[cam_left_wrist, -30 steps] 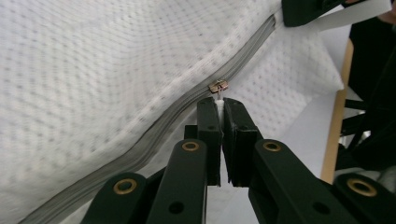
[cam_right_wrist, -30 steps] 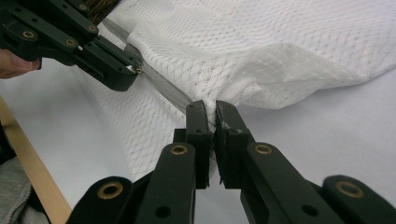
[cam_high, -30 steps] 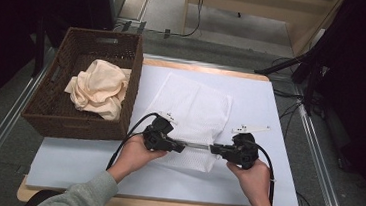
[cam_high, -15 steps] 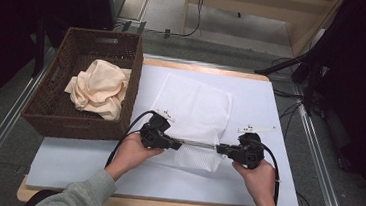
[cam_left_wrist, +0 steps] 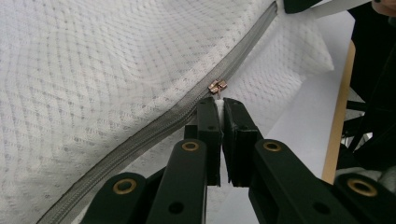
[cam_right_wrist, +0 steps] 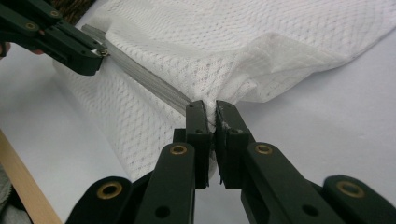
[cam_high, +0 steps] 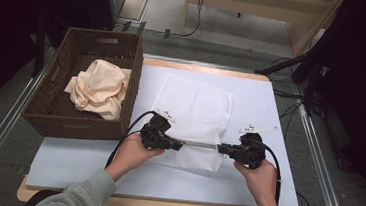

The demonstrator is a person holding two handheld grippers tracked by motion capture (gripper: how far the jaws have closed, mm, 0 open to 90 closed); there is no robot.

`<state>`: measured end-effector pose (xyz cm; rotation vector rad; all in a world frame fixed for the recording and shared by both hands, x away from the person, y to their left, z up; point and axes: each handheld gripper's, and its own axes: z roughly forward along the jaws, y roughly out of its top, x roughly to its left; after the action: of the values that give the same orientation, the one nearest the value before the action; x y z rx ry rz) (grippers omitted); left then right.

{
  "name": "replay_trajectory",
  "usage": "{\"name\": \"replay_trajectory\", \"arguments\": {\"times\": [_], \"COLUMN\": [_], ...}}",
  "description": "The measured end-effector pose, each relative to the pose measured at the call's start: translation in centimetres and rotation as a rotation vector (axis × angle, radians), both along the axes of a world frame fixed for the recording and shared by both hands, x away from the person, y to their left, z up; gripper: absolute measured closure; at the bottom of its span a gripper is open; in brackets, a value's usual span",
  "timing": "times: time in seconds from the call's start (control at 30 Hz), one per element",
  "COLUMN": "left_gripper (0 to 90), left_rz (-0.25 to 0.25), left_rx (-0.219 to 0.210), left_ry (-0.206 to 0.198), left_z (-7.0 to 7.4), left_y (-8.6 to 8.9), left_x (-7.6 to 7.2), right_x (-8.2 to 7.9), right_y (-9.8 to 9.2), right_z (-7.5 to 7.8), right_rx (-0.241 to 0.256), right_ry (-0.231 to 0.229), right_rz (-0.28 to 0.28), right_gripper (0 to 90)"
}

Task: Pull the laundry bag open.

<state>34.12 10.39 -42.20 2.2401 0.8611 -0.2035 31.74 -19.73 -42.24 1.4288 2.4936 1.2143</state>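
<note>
Clamped on the small brass zip pull (cam_left_wrist: 217, 87) of a white mesh laundry bag (cam_high: 192, 115): left tongs (cam_left_wrist: 221, 106), jaws pressed together with the white tab of the pull pinched between them. Clenched on the bag's bunched corner at the far end of the grey zip (cam_right_wrist: 140, 78): right tongs (cam_right_wrist: 211, 112), a fold of mesh trapped in the narrow gap. Stretched taut in a straight line between the two pairs of tongs, near the front edge of the pale blue worktop (cam_high: 70, 158), the zip band; flat behind it, towards the middle of the worktop, the rest of the bag. To the left, partly off the worktop, a dark brown woven wicker basket (cam_high: 57, 117) holding a crumpled cream cloth (cam_high: 99, 88). Judged from the pull's place at the left end of the run: zip travel either just begun or just finished, direction not readable here; teeth between the two grips appear closed. Grips set and line tensioned; likely left to do, the sliding or the letting go
</note>
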Motion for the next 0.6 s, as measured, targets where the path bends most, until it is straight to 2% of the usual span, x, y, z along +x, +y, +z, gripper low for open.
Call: {"name": "replay_trajectory", "arguments": {"times": [0.3, 0.6], "left_gripper": [86.7, 86.7], "left_rz": [0.011, 0.013], "left_rx": [0.005, 0.000], "left_ry": [0.010, 0.012], "left_z": [-0.2, -0.2], "left_y": [0.3, 0.2], "left_x": [0.3, 0.2], "right_x": [0.4, 0.5], "right_y": [-1.7, -1.8], "right_z": [-0.1, -0.3], "right_rx": [-0.004, -0.011], "right_ry": [0.018, 0.023], "right_rz": [-0.049, -0.053], "right_gripper": [85.7, 85.7]}}
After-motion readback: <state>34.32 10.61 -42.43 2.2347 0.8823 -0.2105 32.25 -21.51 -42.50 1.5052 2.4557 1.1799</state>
